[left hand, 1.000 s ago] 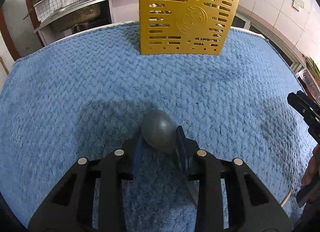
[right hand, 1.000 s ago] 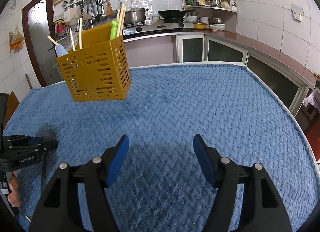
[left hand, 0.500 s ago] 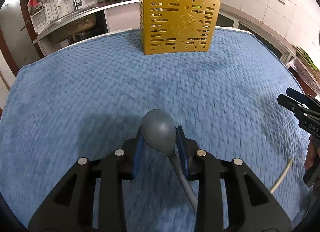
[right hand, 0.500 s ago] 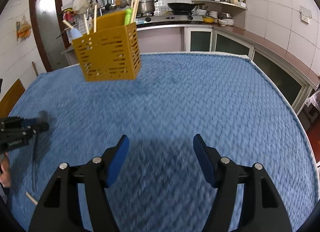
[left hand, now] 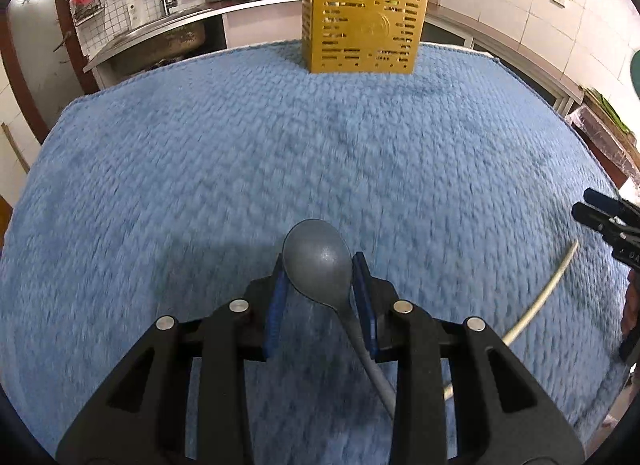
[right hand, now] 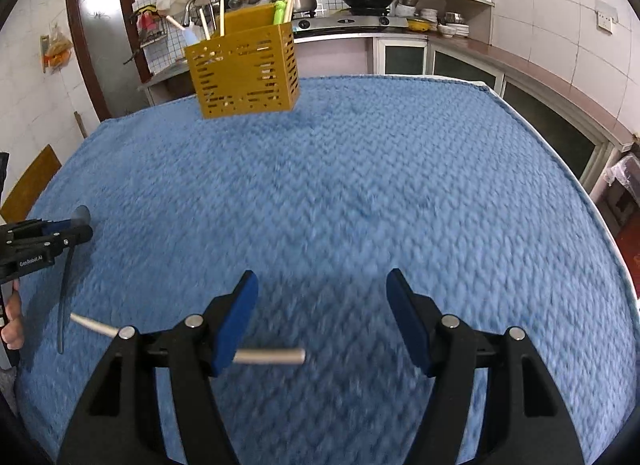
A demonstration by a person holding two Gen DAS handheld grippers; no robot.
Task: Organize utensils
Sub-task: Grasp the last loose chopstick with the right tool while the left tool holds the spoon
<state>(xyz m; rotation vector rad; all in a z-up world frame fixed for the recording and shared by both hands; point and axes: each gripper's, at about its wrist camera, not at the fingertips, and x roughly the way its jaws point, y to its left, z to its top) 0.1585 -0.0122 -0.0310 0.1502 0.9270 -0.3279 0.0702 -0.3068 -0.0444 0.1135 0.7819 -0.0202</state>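
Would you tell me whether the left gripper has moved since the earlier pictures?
Yes. The left gripper, shut on the grey spoon, has backed away from the yellow holder, which looks smaller.

Matt grey plastic-looking spoon, rough blue woven cloth, perforated yellow plastic holder.

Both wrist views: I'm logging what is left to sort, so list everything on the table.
Blue knitted cloth: one, covers the table.
Yellow slotted plastic utensil holder: one, far edge, upright; pale sticks and a green handle stand inside.
Grey plastic spoon: one, bowl clamped between the left pads.
Cream stick: one, lies flat on the near cloth, untouched.
Left gripper: black with blue pads, shut on the spoon.
Right gripper: black with blue pads, open, holding nothing.
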